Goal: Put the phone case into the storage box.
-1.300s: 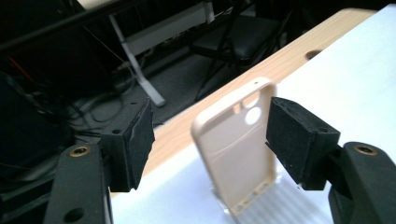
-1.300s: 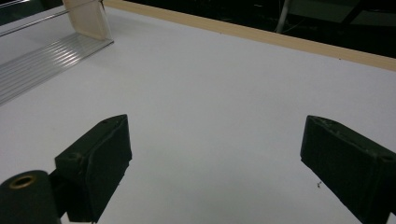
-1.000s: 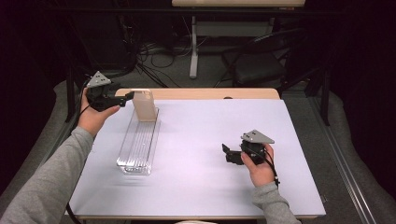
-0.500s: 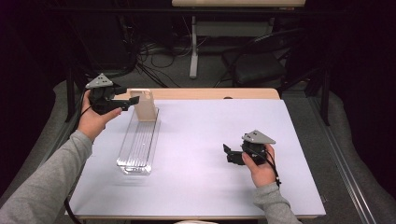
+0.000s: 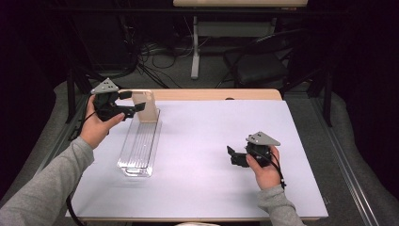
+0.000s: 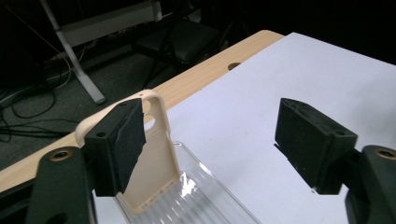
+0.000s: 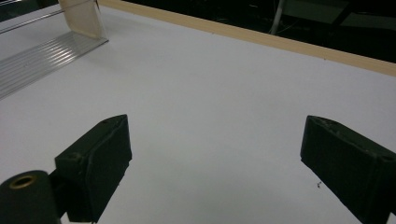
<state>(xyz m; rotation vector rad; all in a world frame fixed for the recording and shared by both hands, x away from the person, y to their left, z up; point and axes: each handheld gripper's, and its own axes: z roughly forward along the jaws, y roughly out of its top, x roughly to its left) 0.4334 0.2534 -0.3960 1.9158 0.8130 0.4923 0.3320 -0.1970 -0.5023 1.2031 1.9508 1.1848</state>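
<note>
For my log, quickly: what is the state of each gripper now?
Left gripper: open, one jaw beside the upright beige plastic phone case, not gripping.
Right gripper: open, holding nothing.

White table, clear ridged tray

Your left gripper: held up at the far left of the table, jaws apart, reaching to the beige phone case.
Phone case: stands upright at the far end of the clear ribbed tray.
Tray: lies lengthwise on the table's left side.
Your right gripper: low over the right side, jaws pointing left, well apart from the tray.
Your sleeves: grey, entering from below.
</note>
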